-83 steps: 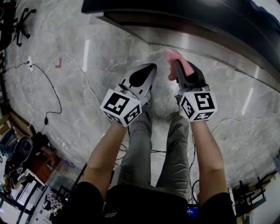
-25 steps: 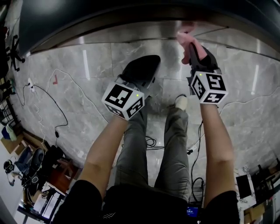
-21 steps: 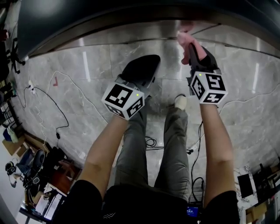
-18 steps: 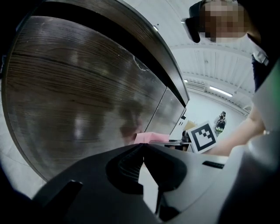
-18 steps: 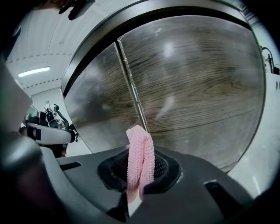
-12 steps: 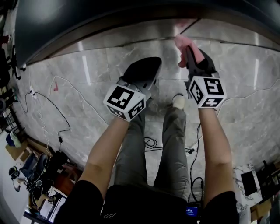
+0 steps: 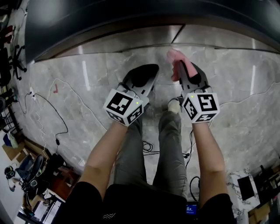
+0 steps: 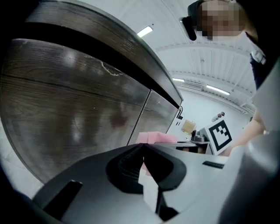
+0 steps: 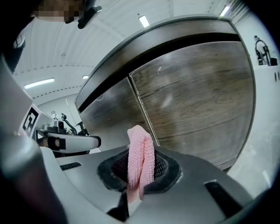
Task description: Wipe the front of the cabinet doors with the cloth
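A folded pink cloth (image 9: 140,159) sticks up from my right gripper (image 9: 140,151), which is shut on it. In the head view the cloth (image 7: 176,58) is held a little way back from the dark wooden cabinet doors (image 7: 131,30), near the seam between two of them (image 9: 141,107). My left gripper (image 7: 148,72) hangs beside it to the left, shut with nothing in it. In the left gripper view its jaws (image 8: 143,148) meet. That view also shows the left door (image 8: 74,109) close ahead and the cloth (image 8: 155,138) just beyond the jaws.
A dark countertop (image 7: 109,11) overhangs the doors. Below is a grey marble floor (image 7: 87,78) with a cable (image 7: 61,118) trailing at the left. The person's legs (image 7: 148,148) and a shoe (image 7: 174,105) are under the grippers. Clutter (image 7: 22,170) lies at the lower left.
The right gripper has drawn the cloth back and to the left, off the door seam it was against a second ago. The left gripper stays shut beside it.
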{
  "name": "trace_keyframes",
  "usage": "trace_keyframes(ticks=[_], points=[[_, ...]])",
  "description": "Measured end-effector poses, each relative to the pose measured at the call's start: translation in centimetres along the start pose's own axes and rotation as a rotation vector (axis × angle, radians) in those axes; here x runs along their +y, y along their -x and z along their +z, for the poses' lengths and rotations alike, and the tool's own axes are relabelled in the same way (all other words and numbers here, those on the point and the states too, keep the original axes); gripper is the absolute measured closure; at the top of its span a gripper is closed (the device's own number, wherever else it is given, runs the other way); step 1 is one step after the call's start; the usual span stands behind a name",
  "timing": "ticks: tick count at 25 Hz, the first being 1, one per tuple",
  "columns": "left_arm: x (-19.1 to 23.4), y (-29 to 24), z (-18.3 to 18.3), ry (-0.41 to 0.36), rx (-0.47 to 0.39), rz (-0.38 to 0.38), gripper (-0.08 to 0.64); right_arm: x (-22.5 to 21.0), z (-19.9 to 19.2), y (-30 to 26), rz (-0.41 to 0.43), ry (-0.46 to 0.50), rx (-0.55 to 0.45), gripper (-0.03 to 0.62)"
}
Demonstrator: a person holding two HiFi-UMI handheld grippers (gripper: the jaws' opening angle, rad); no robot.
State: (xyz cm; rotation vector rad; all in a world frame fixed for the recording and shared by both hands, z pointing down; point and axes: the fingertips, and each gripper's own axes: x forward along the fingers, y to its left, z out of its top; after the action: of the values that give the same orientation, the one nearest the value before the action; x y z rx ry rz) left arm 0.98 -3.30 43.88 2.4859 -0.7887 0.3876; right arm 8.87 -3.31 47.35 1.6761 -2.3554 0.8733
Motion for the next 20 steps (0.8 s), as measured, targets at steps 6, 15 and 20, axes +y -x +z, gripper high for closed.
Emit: trace_keyframes(ticks=[6, 15, 20], points=[[-1.5, 1.7, 0.9, 0.046, -0.059, 0.056, 0.552, 1.8, 1.4, 2.1, 0.055, 0.016, -0.007, 0.549], [-4.1, 5.7, 1.2, 0.107, -0.118, 0.123, 0.552, 4.5, 2.0, 5.1, 0.104, 0.046, 0.002, 0.549], [-3.6, 7.7, 1.3, 0.096, -0.131, 0.106, 0.552, 6.3, 3.3, 5.2, 0.091, 0.071, -0.060, 0.549]])
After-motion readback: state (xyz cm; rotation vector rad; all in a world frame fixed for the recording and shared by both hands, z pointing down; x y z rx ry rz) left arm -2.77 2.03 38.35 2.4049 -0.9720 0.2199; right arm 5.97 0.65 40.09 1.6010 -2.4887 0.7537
